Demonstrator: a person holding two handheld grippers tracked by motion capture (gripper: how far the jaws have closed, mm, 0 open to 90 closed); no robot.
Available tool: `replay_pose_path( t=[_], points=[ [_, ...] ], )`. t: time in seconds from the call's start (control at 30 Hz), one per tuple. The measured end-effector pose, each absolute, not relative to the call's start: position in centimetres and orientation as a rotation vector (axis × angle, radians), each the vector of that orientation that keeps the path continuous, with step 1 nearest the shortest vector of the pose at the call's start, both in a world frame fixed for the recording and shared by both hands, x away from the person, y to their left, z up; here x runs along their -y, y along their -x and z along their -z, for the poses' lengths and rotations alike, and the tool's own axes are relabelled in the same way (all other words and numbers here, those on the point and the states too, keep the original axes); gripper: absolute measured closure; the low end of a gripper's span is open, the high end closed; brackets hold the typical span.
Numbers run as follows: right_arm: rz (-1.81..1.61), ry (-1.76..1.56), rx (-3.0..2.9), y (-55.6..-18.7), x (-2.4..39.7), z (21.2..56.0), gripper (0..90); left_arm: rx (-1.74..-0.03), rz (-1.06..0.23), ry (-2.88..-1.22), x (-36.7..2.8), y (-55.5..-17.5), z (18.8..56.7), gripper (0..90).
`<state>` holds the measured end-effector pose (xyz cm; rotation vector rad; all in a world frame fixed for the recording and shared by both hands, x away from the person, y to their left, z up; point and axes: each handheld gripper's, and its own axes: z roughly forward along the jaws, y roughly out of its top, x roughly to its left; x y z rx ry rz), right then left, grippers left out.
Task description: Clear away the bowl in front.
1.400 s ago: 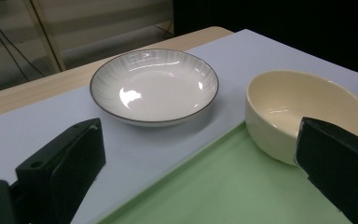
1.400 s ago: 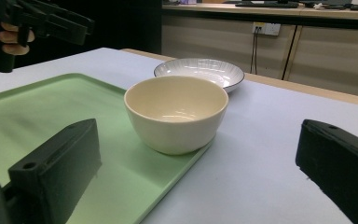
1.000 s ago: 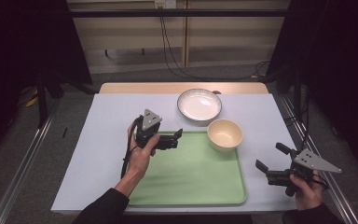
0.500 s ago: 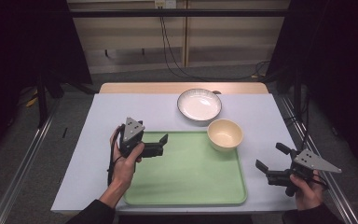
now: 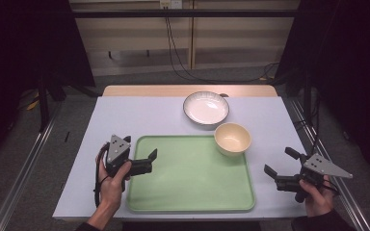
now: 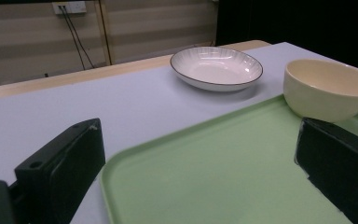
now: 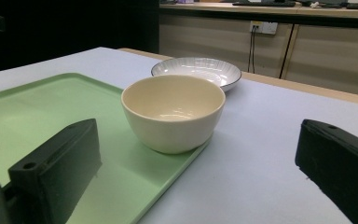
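A light green tray [image 5: 192,192] lies in the middle of the table. A cream bowl [image 5: 232,138] stands on the tray's far right corner, right at the rim. Behind it, a white plate with a dark rim [image 5: 205,108] rests on the table. My left gripper [image 5: 140,147] is open and empty, straddling the tray's left edge. In the left gripper view, one jaw is over the table and the other over the tray [image 6: 214,177]. My right gripper [image 5: 280,161] is open and empty, off the tray's right side. It faces the bowl [image 7: 173,112] and the plate [image 7: 198,70].
The pale table cover [image 5: 139,115] ends at a wooden strip [image 5: 188,90] at the back. Metal rails [image 5: 24,168] run along both sides of the table. Cables [image 5: 173,43] hang from a wall socket behind.
My left gripper has drawn back toward the near left, from over the tray's far left corner to its left edge. The right gripper, bowl and plate have stayed put.
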<state>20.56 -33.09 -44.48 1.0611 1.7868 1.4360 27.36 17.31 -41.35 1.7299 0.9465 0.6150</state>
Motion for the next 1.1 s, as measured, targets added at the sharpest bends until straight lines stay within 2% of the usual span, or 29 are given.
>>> replay_pose_path(
  t=[0.4,0.7,0.9,1.1],
  points=[
    [-1.433,-1.068,-1.784,-20.5,33.1,44.5,0.0,-1.001,-0.669,-1.706,-20.3,-24.9,41.9,1.8],
    [-1.438,-1.067,-1.786,-20.5,33.2,44.5,0.0,-1.029,-0.663,-1.674,-21.4,-23.1,42.4,2.1],
    [-1.429,-1.072,-1.789,-20.5,33.2,44.6,0.0,-1.066,-0.731,-1.683,-22.4,-21.8,43.1,2.2],
    [-1.423,-1.084,-1.795,-20.6,33.1,44.6,0.0,-1.061,-0.71,-1.639,-23.3,-21.4,42.9,1.4]
  ],
)
